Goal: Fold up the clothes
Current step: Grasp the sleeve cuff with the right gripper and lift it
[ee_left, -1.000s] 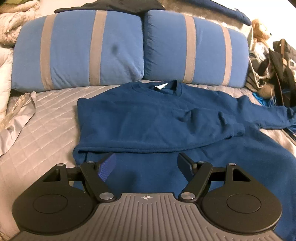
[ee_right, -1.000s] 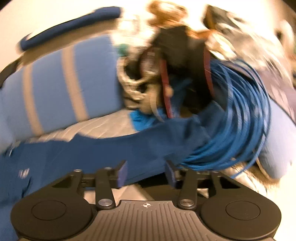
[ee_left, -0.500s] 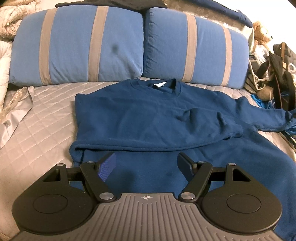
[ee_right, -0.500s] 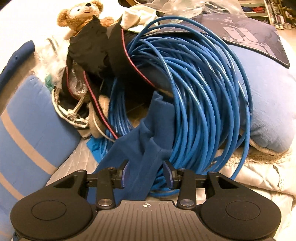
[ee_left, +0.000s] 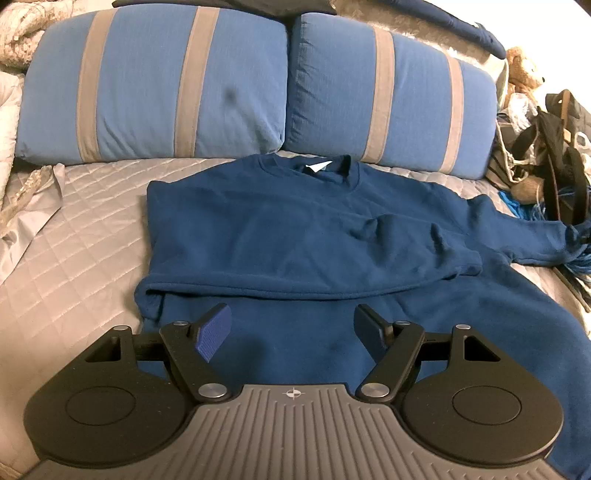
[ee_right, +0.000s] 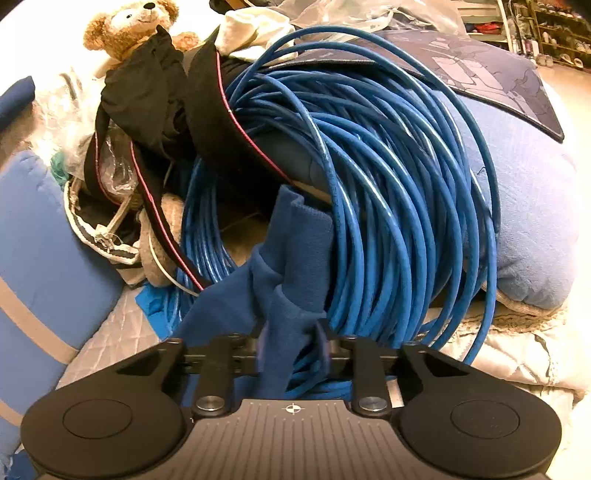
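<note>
A navy sweatshirt [ee_left: 295, 229] lies flat on the bed, collar toward the pillows, its left sleeve folded across the chest. My left gripper [ee_left: 291, 314] hovers open over the lower body of the sweatshirt with nothing between its fingers. The other sleeve [ee_left: 532, 236] stretches out to the right edge of the bed. In the right wrist view that sleeve's cuff end [ee_right: 299, 240] rests against a coil of blue cable, and my right gripper [ee_right: 291, 332] has its jaws closing, with the sleeve fabric bunched between the blurred pads.
Two blue pillows with grey stripes [ee_left: 155, 85] [ee_left: 388, 92] stand behind the collar on the grey quilted bedspread [ee_left: 81, 236]. Beside the sleeve are the blue cable coil [ee_right: 388, 184], a black bag with straps [ee_right: 155, 92], a teddy bear [ee_right: 125, 26] and a light blue cushion [ee_right: 528, 206].
The right gripper swung and rolled toward the cable coil, settled at the sleeve end, and its jaws narrowed onto the fabric. The left gripper stayed where it was, still open.
</note>
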`<act>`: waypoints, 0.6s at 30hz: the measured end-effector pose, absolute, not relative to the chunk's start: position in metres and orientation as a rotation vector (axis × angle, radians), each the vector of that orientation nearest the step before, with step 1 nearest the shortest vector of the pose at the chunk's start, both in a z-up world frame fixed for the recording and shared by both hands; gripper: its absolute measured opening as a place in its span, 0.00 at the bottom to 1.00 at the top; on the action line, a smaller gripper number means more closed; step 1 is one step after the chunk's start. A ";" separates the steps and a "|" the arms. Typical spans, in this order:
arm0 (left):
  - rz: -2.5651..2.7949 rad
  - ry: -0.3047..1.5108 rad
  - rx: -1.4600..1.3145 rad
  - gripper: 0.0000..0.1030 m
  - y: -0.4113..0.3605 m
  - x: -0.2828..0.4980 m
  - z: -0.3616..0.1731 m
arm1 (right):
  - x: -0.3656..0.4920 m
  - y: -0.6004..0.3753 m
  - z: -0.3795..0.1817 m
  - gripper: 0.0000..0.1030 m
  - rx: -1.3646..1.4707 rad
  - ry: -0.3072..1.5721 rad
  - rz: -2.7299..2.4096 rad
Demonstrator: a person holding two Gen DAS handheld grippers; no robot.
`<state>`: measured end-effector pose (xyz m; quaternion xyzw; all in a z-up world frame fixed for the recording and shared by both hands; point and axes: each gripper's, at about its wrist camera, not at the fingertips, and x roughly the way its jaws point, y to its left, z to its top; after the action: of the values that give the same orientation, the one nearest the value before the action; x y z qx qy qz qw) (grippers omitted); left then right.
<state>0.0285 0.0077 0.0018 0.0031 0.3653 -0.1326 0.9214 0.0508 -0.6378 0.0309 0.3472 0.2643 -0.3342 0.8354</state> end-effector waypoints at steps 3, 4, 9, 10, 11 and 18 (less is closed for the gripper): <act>-0.275 0.749 0.000 0.71 0.009 0.028 0.002 | 0.052 -0.638 0.031 0.12 0.740 0.569 -0.720; -0.275 0.748 -0.002 0.71 0.009 0.028 0.002 | 0.052 -0.637 0.032 0.11 0.739 0.564 -0.712; -0.280 0.748 -0.009 0.71 0.010 0.028 0.002 | 0.051 -0.627 0.046 0.09 0.701 0.528 -0.642; -0.282 0.747 -0.010 0.71 0.010 0.028 0.002 | 0.051 -0.624 0.050 0.09 0.690 0.520 -0.624; -0.283 0.747 -0.011 0.71 0.011 0.028 0.002 | 0.051 -0.622 0.053 0.09 0.679 0.513 -0.607; -0.284 0.746 -0.019 0.71 0.012 0.028 0.003 | 0.055 -0.598 0.072 0.09 0.570 0.492 -0.493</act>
<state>0.0276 0.0116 0.0027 -0.0092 0.3630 -0.1383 0.9214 0.0551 -0.5975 0.0722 0.2753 0.2380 -0.2383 0.9004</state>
